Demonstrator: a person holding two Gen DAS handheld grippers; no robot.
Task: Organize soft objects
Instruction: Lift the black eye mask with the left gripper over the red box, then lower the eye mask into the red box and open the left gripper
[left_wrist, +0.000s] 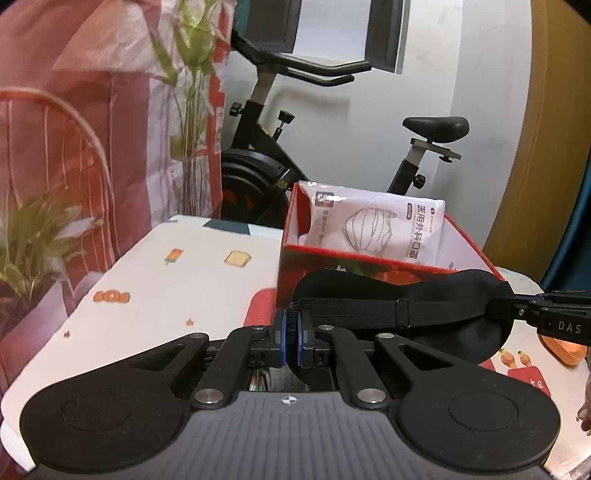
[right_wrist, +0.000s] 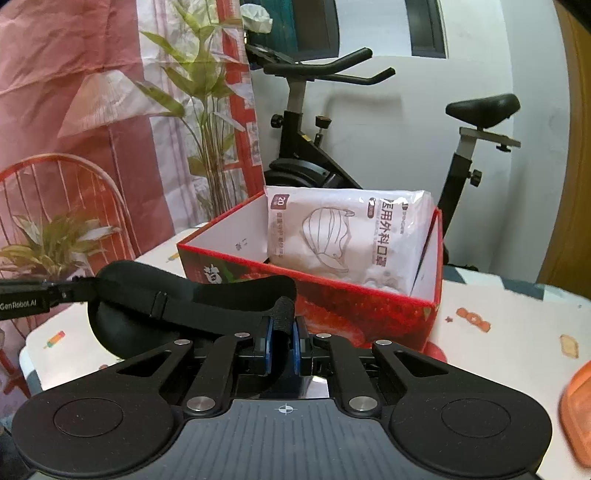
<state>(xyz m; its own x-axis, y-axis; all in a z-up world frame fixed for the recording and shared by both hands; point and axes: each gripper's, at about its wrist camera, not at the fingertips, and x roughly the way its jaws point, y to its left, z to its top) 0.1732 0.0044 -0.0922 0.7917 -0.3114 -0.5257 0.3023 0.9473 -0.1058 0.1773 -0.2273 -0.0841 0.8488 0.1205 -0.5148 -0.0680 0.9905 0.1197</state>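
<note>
A black sleep mask (left_wrist: 461, 343) with an elastic strap hangs stretched between my two grippers, above the table and just in front of a red box (left_wrist: 295, 277). My left gripper (left_wrist: 291, 328) is shut on one end of the mask. My right gripper (right_wrist: 282, 332) is shut on the other end. Each gripper shows in the other's view, the right gripper (left_wrist: 554, 317) at the right edge and the left gripper (right_wrist: 44, 295) at the left edge. The open red box (right_wrist: 351, 306) holds a white pack of face masks (right_wrist: 343, 229), which leans upright inside it.
The table wears a white cloth (left_wrist: 166, 295) with small printed pictures. An orange object (right_wrist: 576, 406) lies near the right front. Behind the table stand an exercise bike (right_wrist: 314, 158), a red wire chair (right_wrist: 55, 192) and potted plants (left_wrist: 33, 243).
</note>
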